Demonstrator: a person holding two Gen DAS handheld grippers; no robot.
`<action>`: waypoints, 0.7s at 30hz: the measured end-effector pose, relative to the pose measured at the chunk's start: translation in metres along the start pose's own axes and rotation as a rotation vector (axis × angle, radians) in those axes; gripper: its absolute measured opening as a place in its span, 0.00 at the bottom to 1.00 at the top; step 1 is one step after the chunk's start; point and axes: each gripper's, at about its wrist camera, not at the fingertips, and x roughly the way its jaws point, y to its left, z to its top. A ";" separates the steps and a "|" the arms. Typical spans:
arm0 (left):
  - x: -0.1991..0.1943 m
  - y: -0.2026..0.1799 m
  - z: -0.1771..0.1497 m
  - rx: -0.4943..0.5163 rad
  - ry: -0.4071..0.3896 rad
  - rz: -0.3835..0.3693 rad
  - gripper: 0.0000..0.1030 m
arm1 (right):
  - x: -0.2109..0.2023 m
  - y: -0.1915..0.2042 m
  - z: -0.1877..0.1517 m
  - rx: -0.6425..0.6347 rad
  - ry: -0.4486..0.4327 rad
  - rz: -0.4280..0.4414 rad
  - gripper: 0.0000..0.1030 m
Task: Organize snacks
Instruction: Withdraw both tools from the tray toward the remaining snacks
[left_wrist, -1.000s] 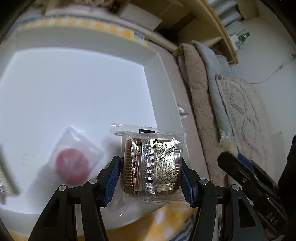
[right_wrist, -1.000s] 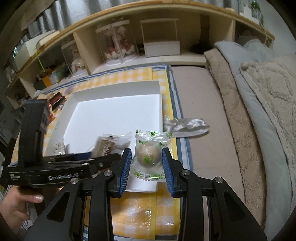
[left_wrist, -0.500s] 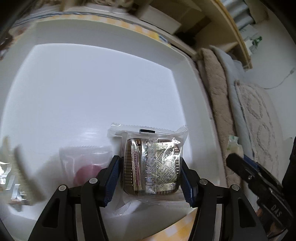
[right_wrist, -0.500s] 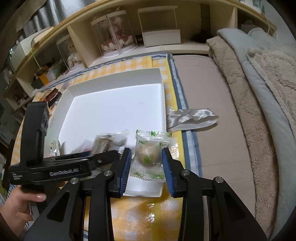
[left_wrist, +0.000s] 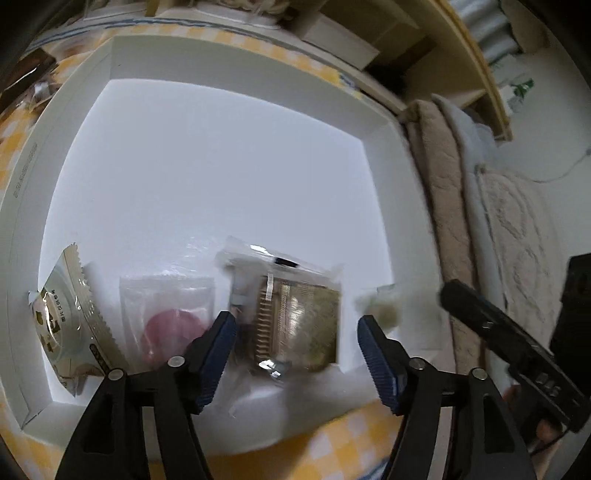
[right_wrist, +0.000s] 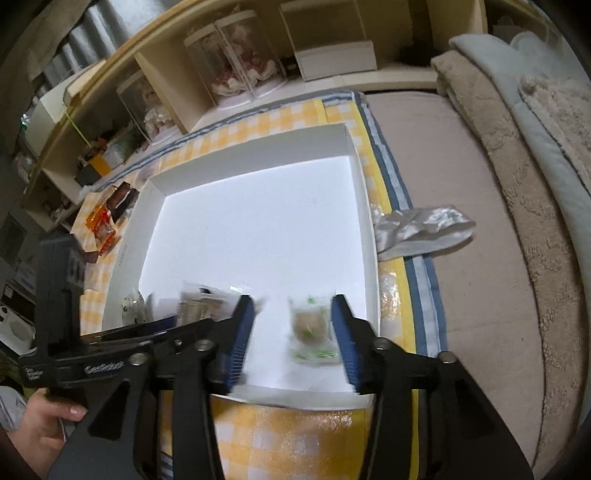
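left gripper (left_wrist: 295, 334) just spread, pads clear of brown biscuit pack (left_wrist: 295, 325) lying between them on white box (left_wrist: 236, 85) floor, long axis away; right gripper (right_wrist: 291, 332) likewise freshly parted around green-printed sweet (right_wrist: 310, 326) near right wall.

Box (right_wrist: 354, 177): on the checked cloth (right_wrist: 295, 432), open side up; shelf unit (right_wrist: 166, 85) behind its far edge.
Near edge of the box, left corner to right: toothed-edge packet (left_wrist: 70, 325), round sweet in its packet (left_wrist: 170, 317), biscuit pack (left_wrist: 295, 321), round cake packet (right_wrist: 312, 328).
Left tool (left_wrist: 295, 350): over the biscuit pack, pack between its jaws, pads clear of it.
Right tool (right_wrist: 291, 332): over the round cake packet, packet nearer its right jaw.
Crumpled wrapper (right_wrist: 421, 229): outside the box, just beside its right wall.
Snack packs (right_wrist: 110, 214): outside the box's left wall, on the cloth.
Blankets (right_wrist: 517, 184): along the bed's right edge.
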 end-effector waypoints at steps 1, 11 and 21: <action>-0.007 -0.003 -0.001 0.015 -0.001 -0.001 0.69 | 0.000 0.000 -0.001 0.002 0.001 -0.002 0.48; -0.038 -0.030 -0.021 0.137 -0.005 0.076 0.74 | -0.010 -0.003 -0.018 0.017 0.022 -0.011 0.50; -0.093 -0.034 -0.066 0.198 -0.045 0.113 1.00 | -0.033 0.002 -0.029 -0.004 -0.018 -0.044 0.76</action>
